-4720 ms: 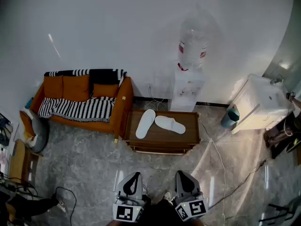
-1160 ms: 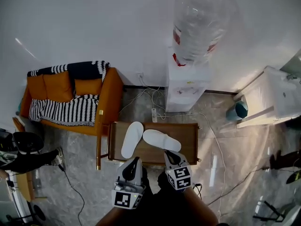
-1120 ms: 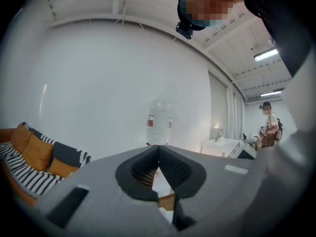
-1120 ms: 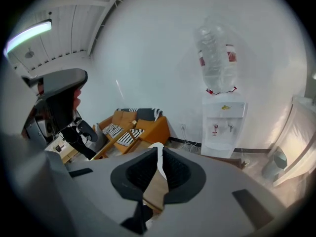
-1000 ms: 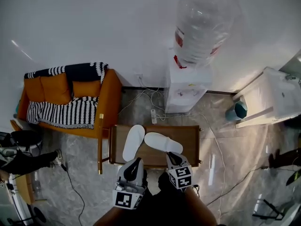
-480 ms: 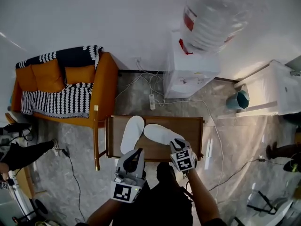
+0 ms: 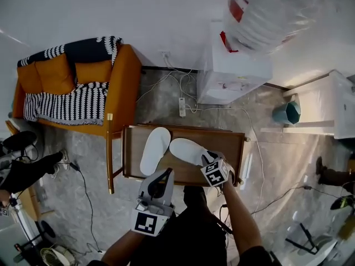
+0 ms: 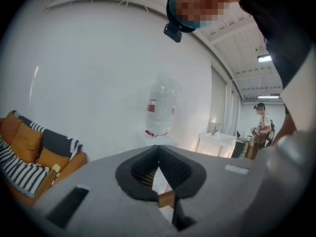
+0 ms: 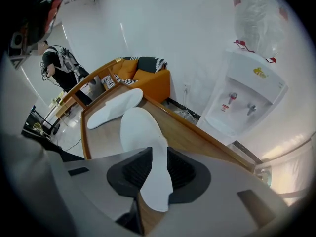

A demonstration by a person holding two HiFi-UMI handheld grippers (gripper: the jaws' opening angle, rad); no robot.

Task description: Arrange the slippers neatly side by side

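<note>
My right gripper (image 7: 207, 158), centre-right in the head view, has just been opening its jaws; the heel of the crosswise slipper (image 7: 186, 150) lies between them, seemingly not squeezed. The second slipper (image 7: 155, 149) lies just left of it on the wooden surface (image 7: 236, 146). My left gripper (image 7: 165, 175) hangs closed and empty at lower centre.

Both white, the left slipper (image 7: 155, 150) and right slipper (image 7: 186, 150); brown worktop (image 7: 233, 146); orange sofa (image 7: 119, 87), black-and-white striped throw (image 7: 66, 107).

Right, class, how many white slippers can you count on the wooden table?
2. The left slipper lies lengthwise on the left half of the table; the right slipper lies slanted beside it, toward the middle. None seems hidden.
</note>
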